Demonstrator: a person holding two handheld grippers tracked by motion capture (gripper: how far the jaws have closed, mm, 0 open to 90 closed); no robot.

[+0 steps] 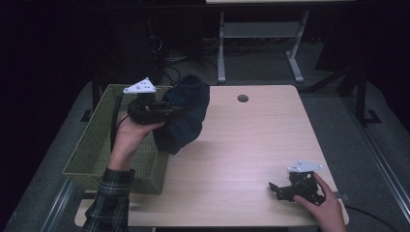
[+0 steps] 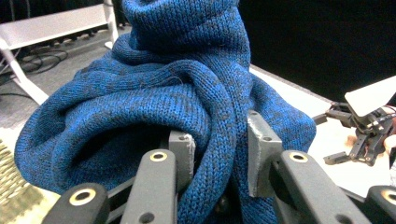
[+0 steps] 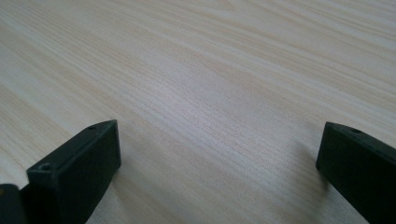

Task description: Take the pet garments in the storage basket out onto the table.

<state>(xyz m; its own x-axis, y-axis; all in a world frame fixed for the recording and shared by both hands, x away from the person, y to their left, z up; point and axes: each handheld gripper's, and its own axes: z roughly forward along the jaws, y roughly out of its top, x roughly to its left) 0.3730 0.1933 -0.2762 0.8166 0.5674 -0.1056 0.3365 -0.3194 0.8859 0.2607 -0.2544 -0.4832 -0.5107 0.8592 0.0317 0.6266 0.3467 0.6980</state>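
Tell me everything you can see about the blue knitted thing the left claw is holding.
The blue knitted garment is a soft, thick rib-knit piece in dark blue flecked with black, bunched into rolled folds; whether it is a sweater or a scarf cannot be told. The left claw is shut on one fold, its grey pads pressing the fabric from both sides. The garment hangs in a loose clump at the table's left edge, next to the green woven basket; whether its lower end rests on the table cannot be told.

The right gripper (image 3: 219, 158) sat low over the table (image 3: 210, 70), jaws spread wide apart. One black jaw rose at lower left, the other at the right edge. Between them lay bare pale wood, grain running slantwise across.
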